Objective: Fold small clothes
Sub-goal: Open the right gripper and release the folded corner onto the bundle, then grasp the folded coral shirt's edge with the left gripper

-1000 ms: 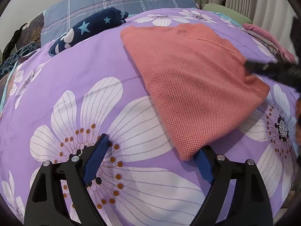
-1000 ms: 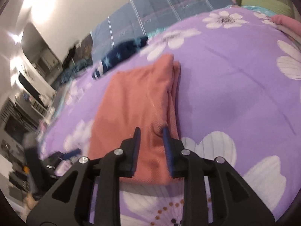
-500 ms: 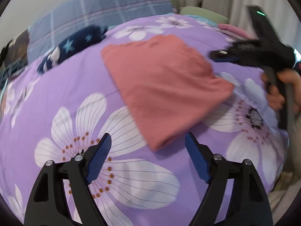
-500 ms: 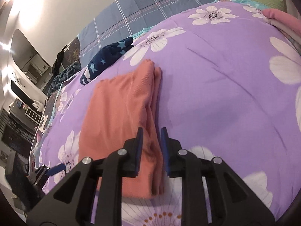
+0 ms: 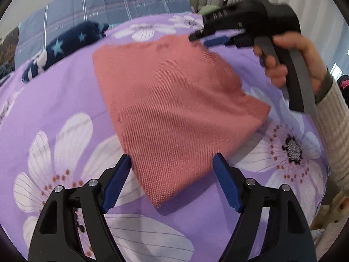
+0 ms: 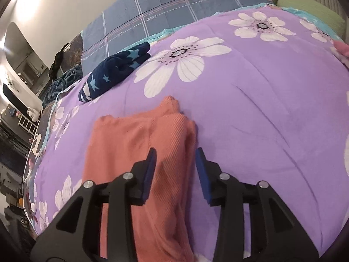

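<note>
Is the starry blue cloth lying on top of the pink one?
No, the starry blue cloth lies apart from the pink cloth, with purple bedspread between them.

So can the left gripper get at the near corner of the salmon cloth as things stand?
Probably yes: the left gripper is open, the salmon cloth has its near corner lying between the fingers, and nothing covers it.

The right tool (image 6: 175, 170) is opening its blue pads over a folded pink cloth (image 6: 139, 152) that is lying on the purple flowered bed (image 6: 261, 109). A dark blue starry cloth (image 6: 113, 69) is sitting farther back.
</note>
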Demonstrator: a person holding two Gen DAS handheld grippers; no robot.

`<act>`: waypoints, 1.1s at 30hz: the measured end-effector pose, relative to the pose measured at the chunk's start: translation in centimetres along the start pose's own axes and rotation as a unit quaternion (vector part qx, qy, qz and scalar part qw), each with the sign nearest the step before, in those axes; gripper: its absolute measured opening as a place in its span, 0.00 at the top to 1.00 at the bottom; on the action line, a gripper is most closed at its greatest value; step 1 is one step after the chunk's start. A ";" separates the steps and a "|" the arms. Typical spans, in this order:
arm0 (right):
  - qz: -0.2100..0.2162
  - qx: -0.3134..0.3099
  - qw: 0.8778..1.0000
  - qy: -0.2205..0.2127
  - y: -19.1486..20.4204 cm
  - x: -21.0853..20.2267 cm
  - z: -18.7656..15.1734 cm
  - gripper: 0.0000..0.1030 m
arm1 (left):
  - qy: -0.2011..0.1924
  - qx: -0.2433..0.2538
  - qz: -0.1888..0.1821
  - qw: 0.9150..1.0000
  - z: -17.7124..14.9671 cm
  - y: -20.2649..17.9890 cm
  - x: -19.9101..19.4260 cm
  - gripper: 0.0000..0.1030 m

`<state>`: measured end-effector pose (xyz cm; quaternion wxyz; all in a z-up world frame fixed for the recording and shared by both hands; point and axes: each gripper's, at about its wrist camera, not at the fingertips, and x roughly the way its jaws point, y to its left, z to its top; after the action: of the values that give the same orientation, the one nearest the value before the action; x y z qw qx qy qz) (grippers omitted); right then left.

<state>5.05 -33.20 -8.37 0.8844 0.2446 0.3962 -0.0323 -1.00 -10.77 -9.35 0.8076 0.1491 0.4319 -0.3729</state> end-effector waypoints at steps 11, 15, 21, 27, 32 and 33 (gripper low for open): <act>-0.019 -0.072 0.994 -0.080 3.0 -0.4 1.3 0.96 | 0.010 0.019 -0.004 1.000 -1.2 -0.1 1.0 0.23; -0.054 -0.048 0.997 0.007 -0.1 4.3 1.2 0.85 | 0.006 0.022 -0.004 1.000 -1.3 0.0 0.8 0.23; -0.035 -0.096 0.991 -0.084 1.3 -2.3 -0.8 0.73 | 0.001 0.018 -0.010 1.000 -1.1 0.2 0.4 0.23; 0.037 -0.163 0.985 -0.046 3.7 -4.9 -4.8 0.73 | -0.035 0.004 -0.020 0.999 0.1 0.8 -2.3 0.23; 0.042 -0.170 0.985 0.003 3.8 -3.1 -8.3 0.73 | -0.044 -0.018 -0.013 0.999 0.9 2.4 -2.6 0.23; 0.031 -0.164 0.986 0.010 3.5 -2.5 -8.6 0.75 | -0.036 -0.018 -0.009 0.999 1.0 2.6 -1.7 0.23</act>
<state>-1.68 -26.49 -10.01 0.9093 0.1090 0.3967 0.0630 0.92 -8.75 -7.64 0.8217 0.1170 0.4107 -0.3775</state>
